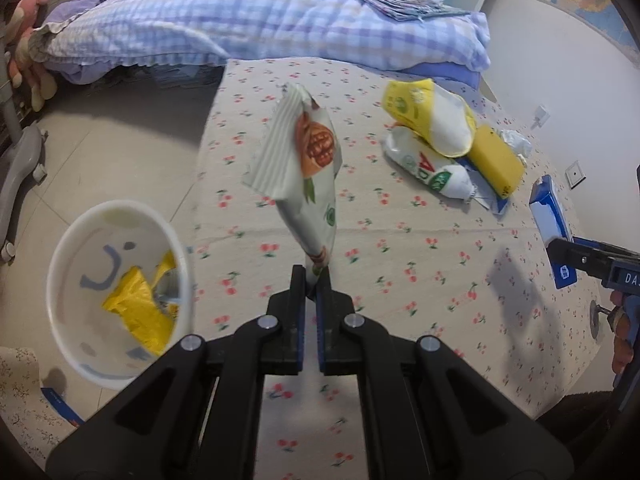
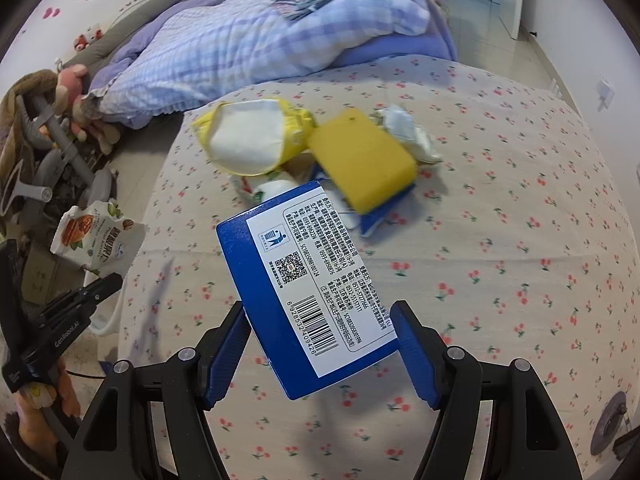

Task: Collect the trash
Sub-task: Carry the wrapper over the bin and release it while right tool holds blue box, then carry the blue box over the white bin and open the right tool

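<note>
My left gripper [image 1: 311,276] is shut on the lower end of a white snack wrapper [image 1: 308,160] with a walnut picture, held up above the table's left side. The same wrapper [image 2: 94,236] and left gripper [image 2: 110,282] appear at the left of the right wrist view. My right gripper [image 2: 320,320] is shut on a blue box [image 2: 304,296] with a white barcode label, lifted over the table; that box [image 1: 550,224] shows at the right edge of the left view. A white trash bin [image 1: 120,292] with a yellow wrapper [image 1: 140,312] inside stands on the floor left of the table.
More trash lies on the cherry-print tablecloth [image 1: 400,248]: a yellow-white bag [image 1: 432,116], a white tube pack [image 1: 432,168], a yellow box [image 1: 496,160] and crumpled tissue [image 1: 516,140]. A bed with a checked quilt [image 1: 240,20] stands behind. A grey chair base [image 1: 20,168] is on the left floor.
</note>
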### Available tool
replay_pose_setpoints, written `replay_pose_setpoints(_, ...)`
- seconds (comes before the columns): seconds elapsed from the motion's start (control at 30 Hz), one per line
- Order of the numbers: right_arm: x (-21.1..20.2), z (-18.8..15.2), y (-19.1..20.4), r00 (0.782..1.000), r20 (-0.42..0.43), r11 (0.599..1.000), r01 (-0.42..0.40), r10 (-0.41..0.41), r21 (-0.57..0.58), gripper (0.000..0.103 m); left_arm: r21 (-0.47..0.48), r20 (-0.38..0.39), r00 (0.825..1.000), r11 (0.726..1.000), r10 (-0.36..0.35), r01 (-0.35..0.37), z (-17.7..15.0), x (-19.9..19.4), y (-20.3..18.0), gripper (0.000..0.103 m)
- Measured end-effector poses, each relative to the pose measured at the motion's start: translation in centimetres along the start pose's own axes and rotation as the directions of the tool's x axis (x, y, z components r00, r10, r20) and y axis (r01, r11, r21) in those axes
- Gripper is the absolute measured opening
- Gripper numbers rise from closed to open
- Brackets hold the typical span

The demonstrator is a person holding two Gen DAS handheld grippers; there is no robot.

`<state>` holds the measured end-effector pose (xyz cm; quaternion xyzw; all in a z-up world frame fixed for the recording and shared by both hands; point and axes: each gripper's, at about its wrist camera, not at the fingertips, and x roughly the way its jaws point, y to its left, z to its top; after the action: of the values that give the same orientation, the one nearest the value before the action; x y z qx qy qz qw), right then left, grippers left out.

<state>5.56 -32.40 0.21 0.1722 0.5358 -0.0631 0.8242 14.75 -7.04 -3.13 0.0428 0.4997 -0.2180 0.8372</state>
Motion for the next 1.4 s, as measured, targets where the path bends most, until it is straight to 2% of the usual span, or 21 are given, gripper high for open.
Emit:
replay_pose_setpoints(0.5,3.1,-0.3,10.0,0.999,-0.032,0.99,-0.048,0.044,-0.13,0.072,-0.159,-0.037,0.994,0.982,0.101,-0.106,-4.1,-2.9,11.7,0.005)
replay_pose_setpoints(0.67,4.4,-0.6,13.2,0.997,-0.053,0.983,-0.06,0.051,-0.172,0.073,-0.192,-0.047,0.993,0.975,0.108,-0.115,-4.8,-3.2,14.0,0.005)
replay_pose_setpoints(0.73,4.9,-0.5,14.2,0.996,-0.06,0.982,-0.069,0.059,-0.179,0.073,-0.204,-0.056,0.992,0.971,0.112,-0.121,-5.0,-3.3,14.6,0.02)
replay_pose_setpoints(0.77,5.1,-0.5,14.6,0.996,-0.062,0.981,-0.072,0.061,-0.181,0.073,-0.214,-0.07,0.991,0.969,0.11,-0.123,-5.1,-3.2,15.0,0.051)
replay_pose_setpoints(0.83,5.6,-0.4,15.8,0.995,-0.069,0.979,-0.079,0.067,-0.189,0.073,-0.235,-0.075,0.986,0.958,0.152,-0.166,-5.4,-3.6,15.5,0.087)
replay_pose_setpoints(0.9,6.2,-0.3,16.7,0.995,-0.074,0.977,-0.084,0.071,-0.195,0.073,-0.231,-0.071,0.978,0.95,0.198,-0.209,-5.6,-4.1,15.8,0.089)
replay_pose_setpoints(1.03,7.3,-0.2,18.8,0.993,-0.088,0.972,-0.101,0.084,-0.211,0.073,-0.219,-0.093,0.965,0.941,0.244,-0.259,-6.4,-4.5,17.0,0.092)
replay_pose_setpoints(1.4,10.8,-0.4,25.5,0.986,-0.118,0.95,-0.15,0.122,-0.273,0.073,-0.283,-0.116,0.961,0.919,0.25,-0.274,-8.3,-5.8,20.1,0.095)
